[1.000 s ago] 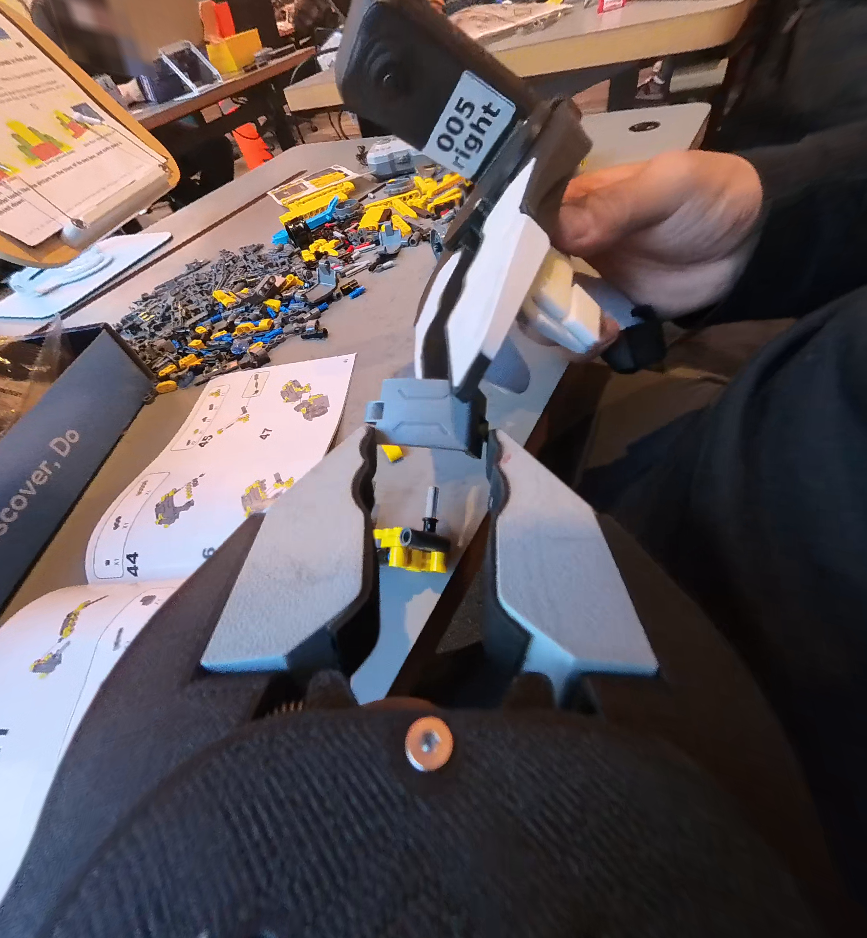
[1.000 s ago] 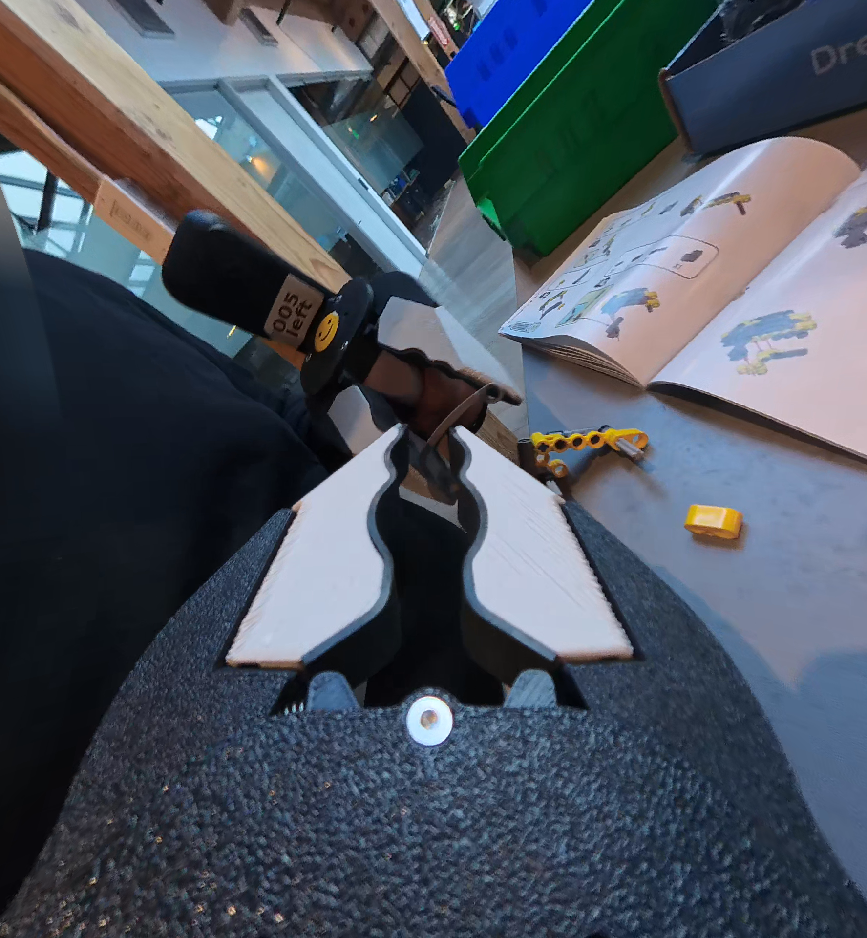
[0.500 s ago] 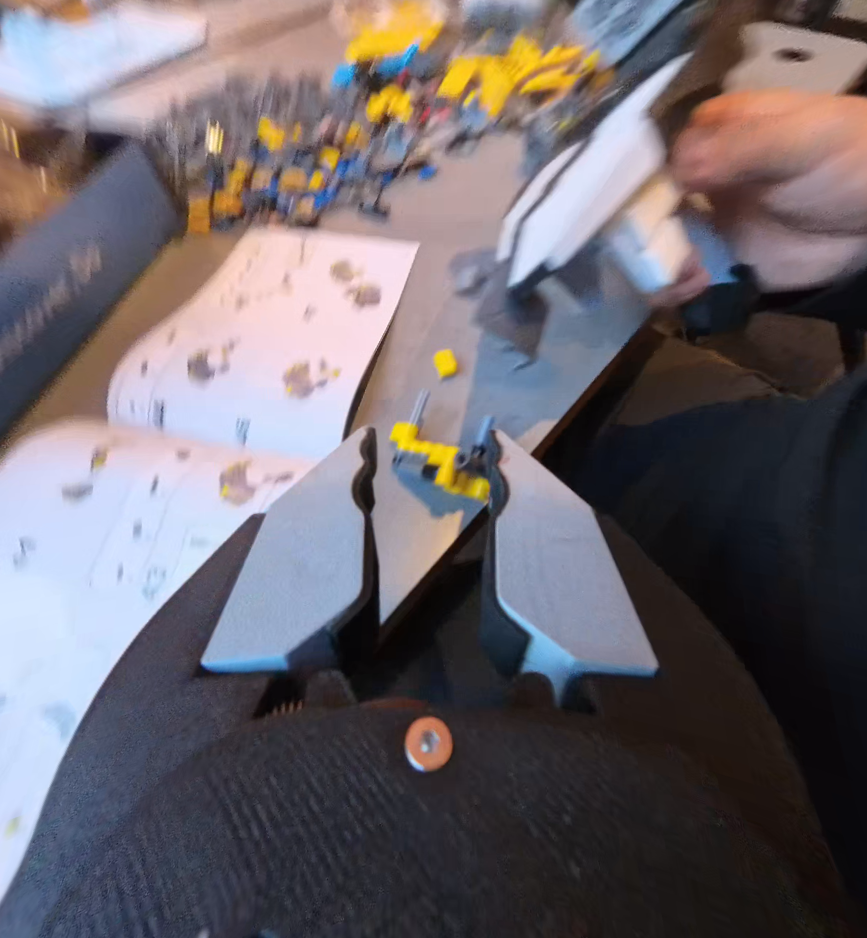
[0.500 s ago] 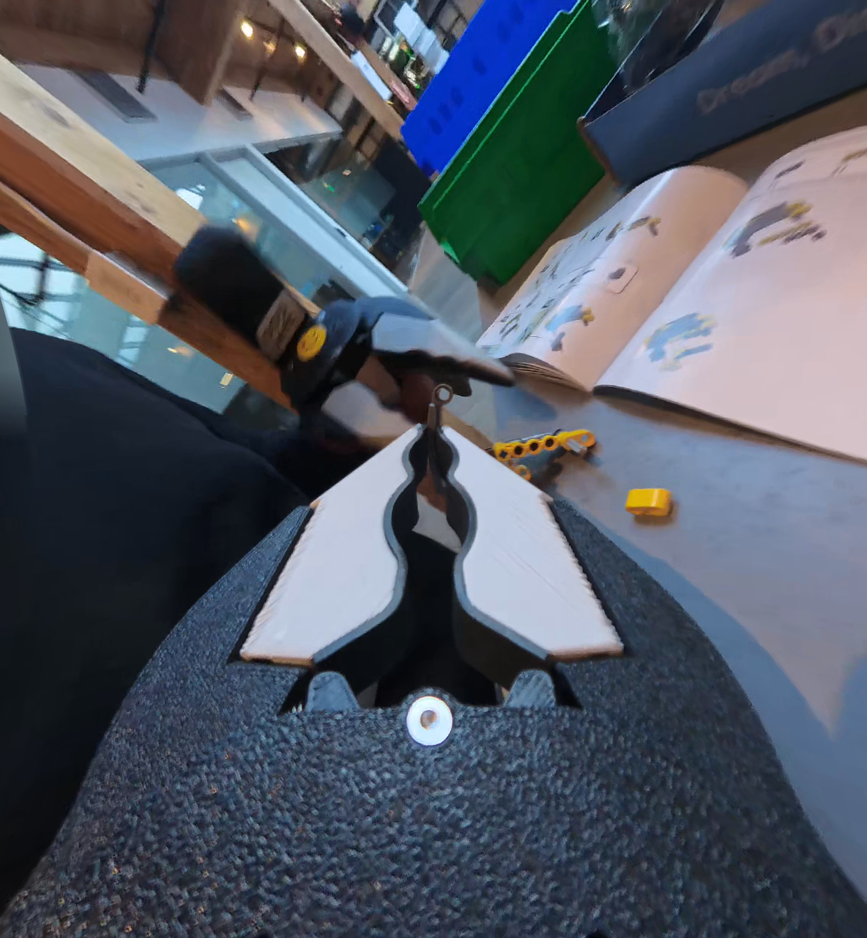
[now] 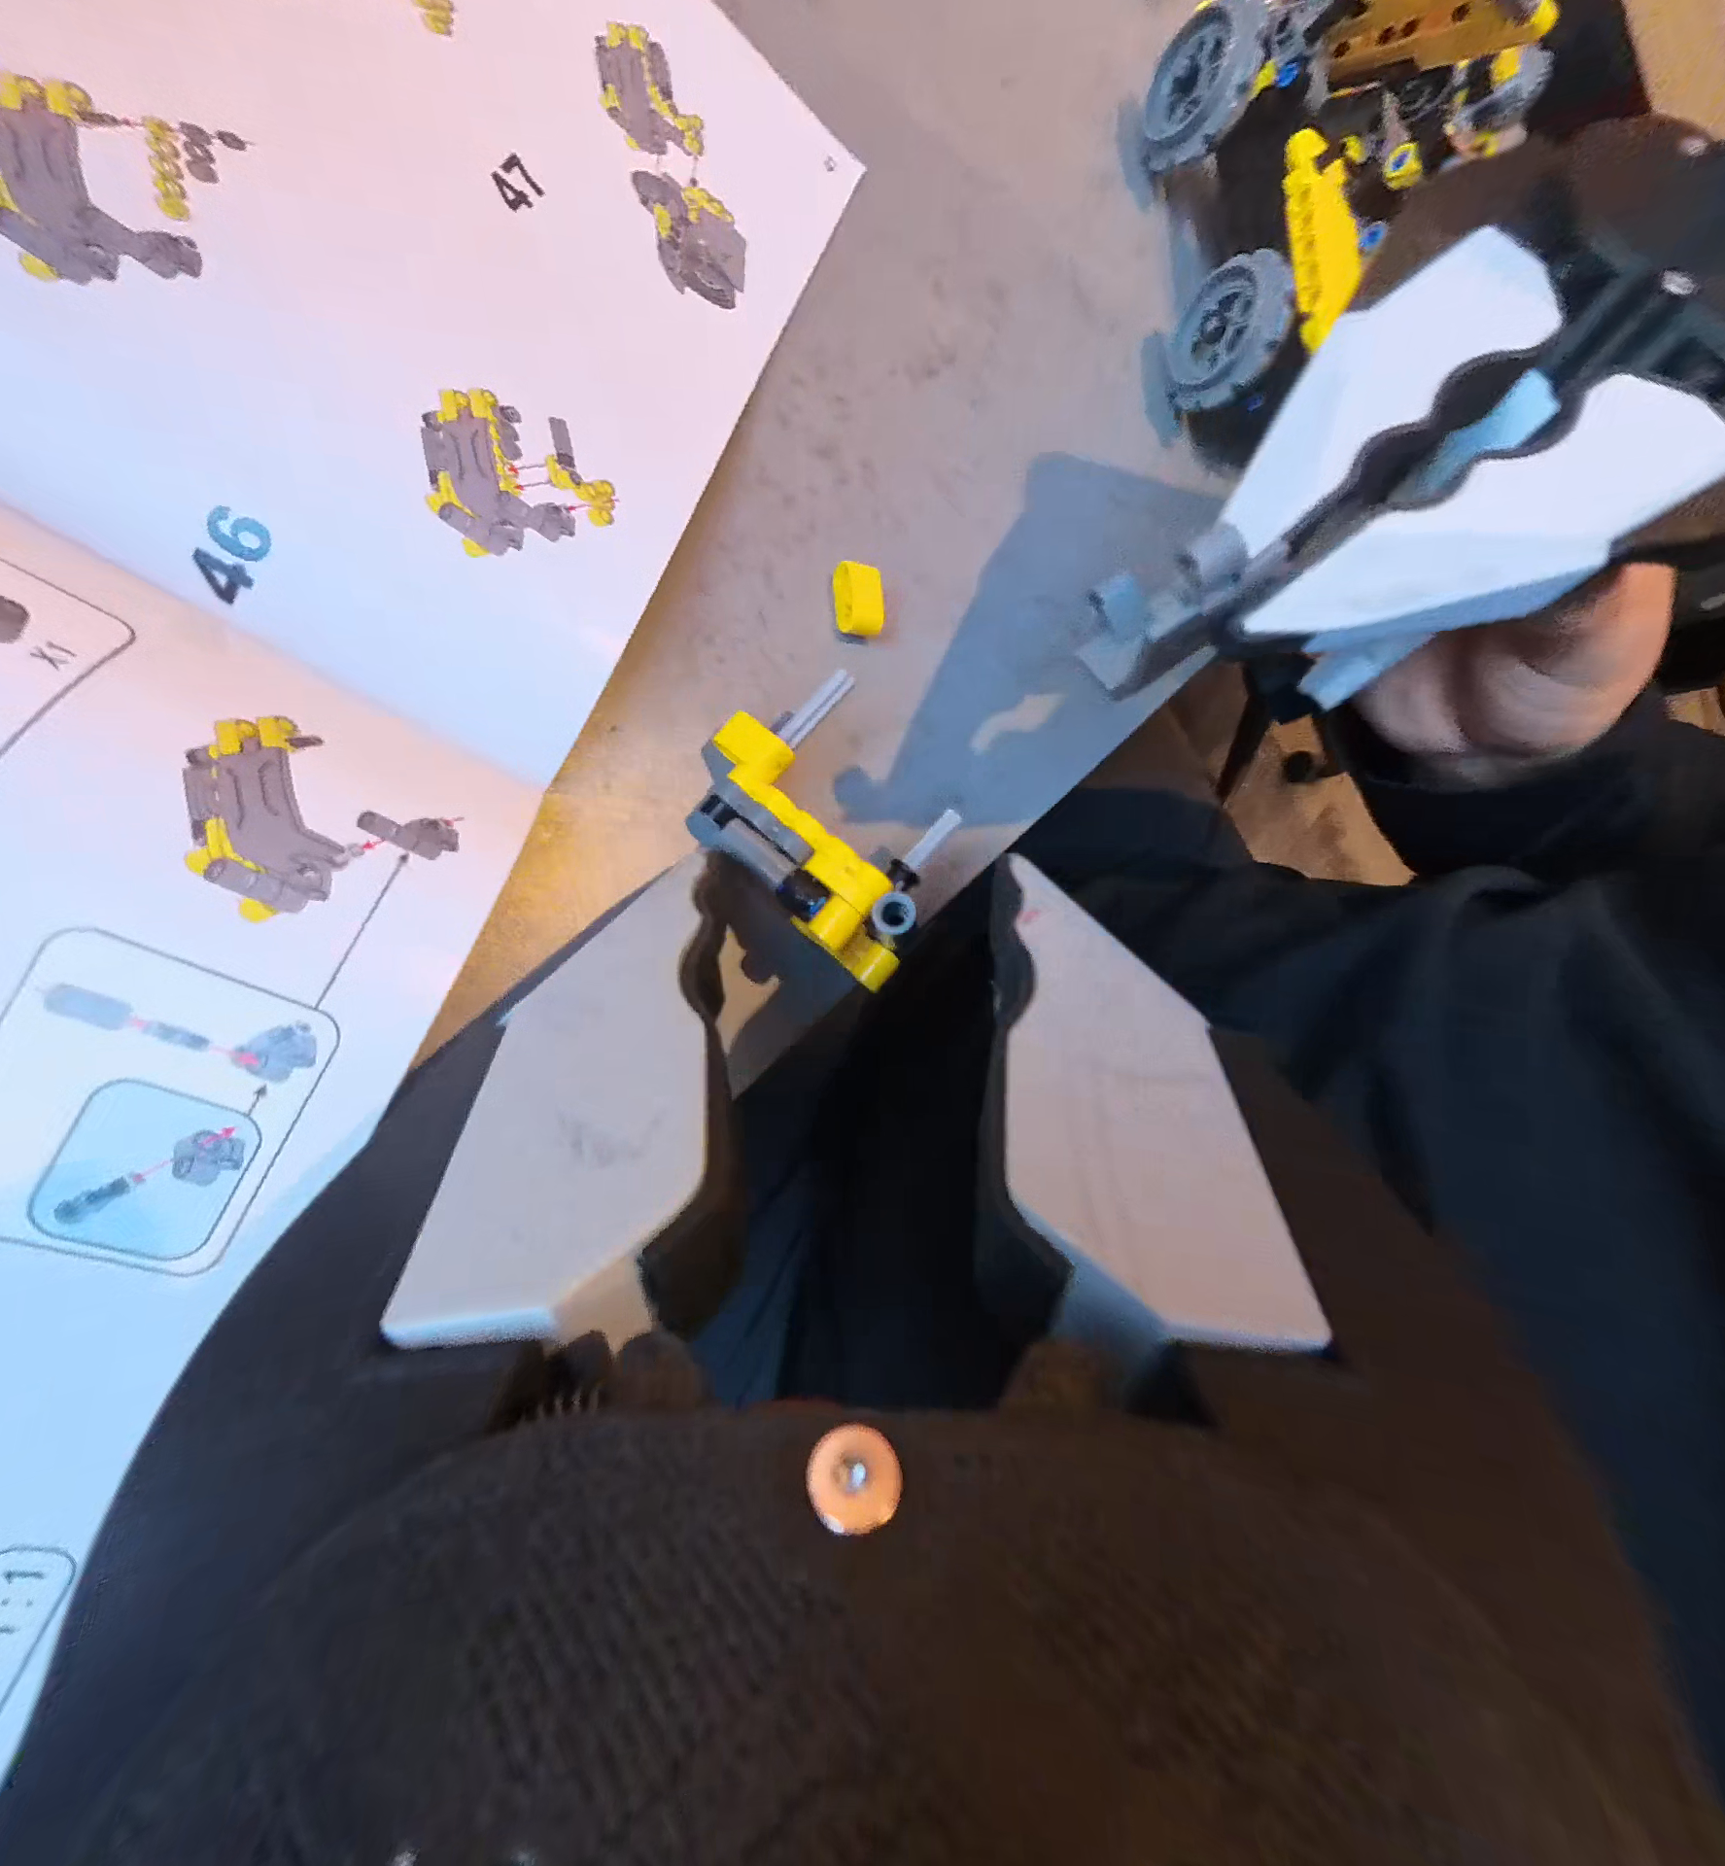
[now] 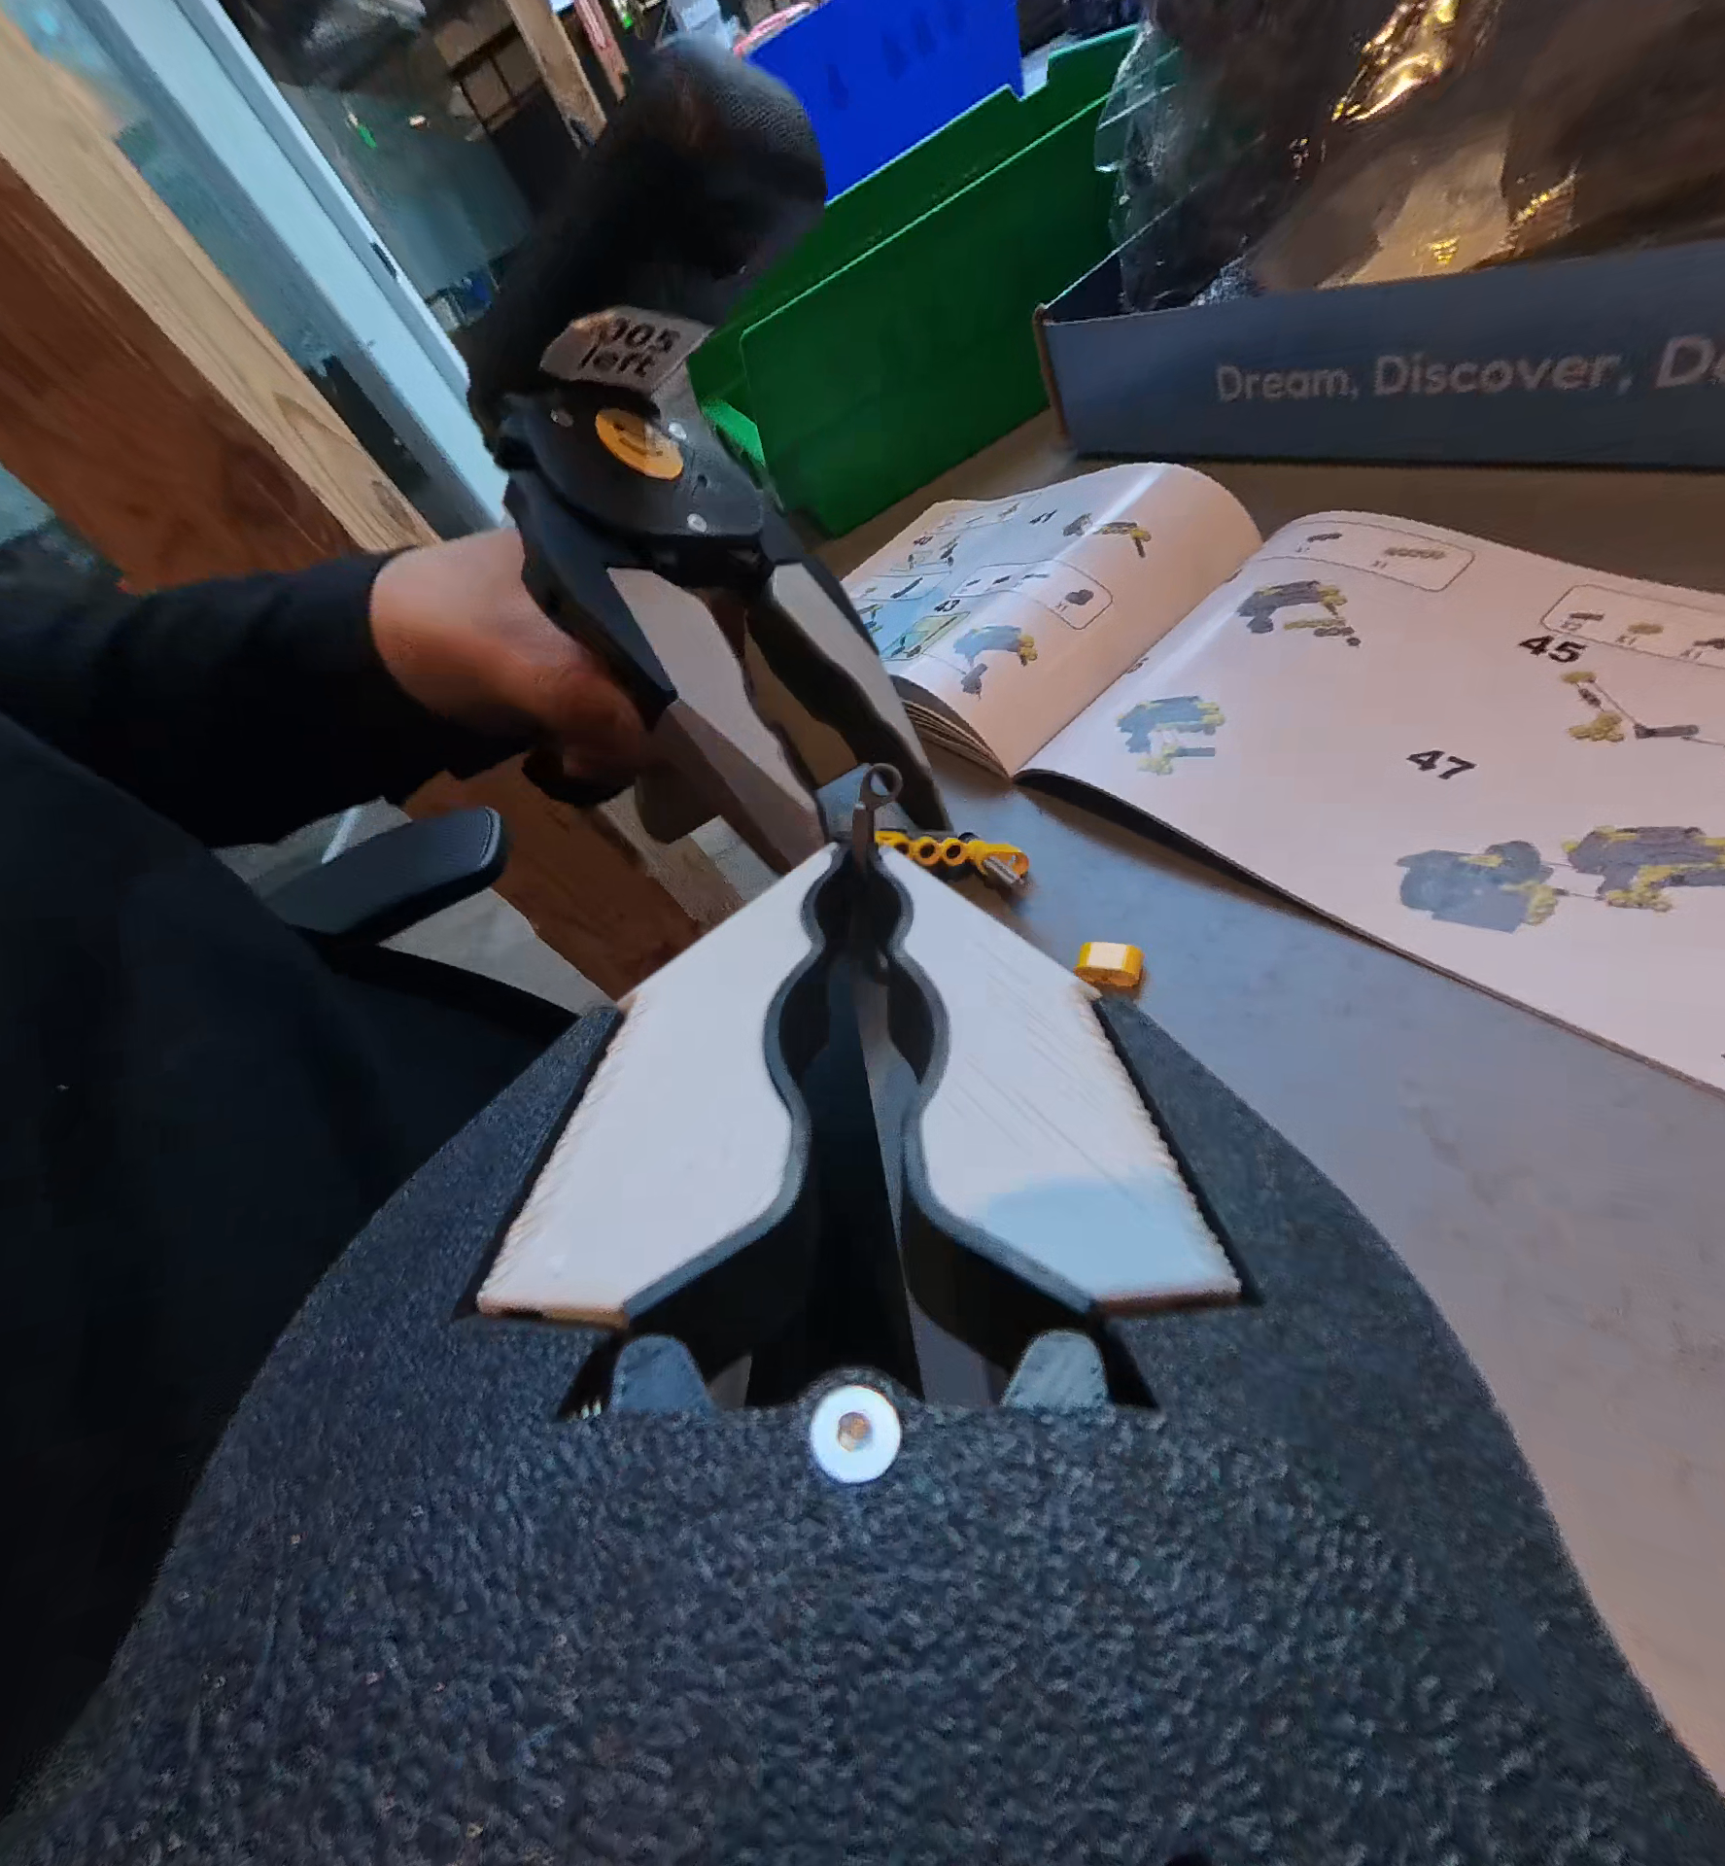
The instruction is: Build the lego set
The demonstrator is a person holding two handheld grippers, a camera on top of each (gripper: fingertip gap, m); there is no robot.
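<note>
My left gripper (image 5: 853, 876) is open, pointing down at the table edge. A yellow and grey brick assembly (image 5: 799, 870) with grey pins lies on the table between its fingertips; I cannot tell whether they touch it. My right gripper (image 6: 858, 858) is shut on a small grey brick piece (image 6: 866, 798) and holds it just above the table; this shows in the left wrist view too, with the right gripper (image 5: 1211, 596) and the piece (image 5: 1136, 631). In the right wrist view the left gripper's fingers (image 6: 707, 727) stand right behind the grey piece, over the assembly (image 6: 954, 853).
A small yellow brick (image 5: 858, 598) lies loose near the assembly. An open instruction booklet (image 5: 333, 404) lies to the left. A partly built wheeled model (image 5: 1272, 202) stands farther back. A dark box (image 6: 1423, 384) and green and blue bins (image 6: 898, 333) are beyond the booklet.
My left gripper has come away from the grey piece and tipped down over the yellow assembly at the table edge. My right gripper keeps the grey piece and has lowered towards the table.
</note>
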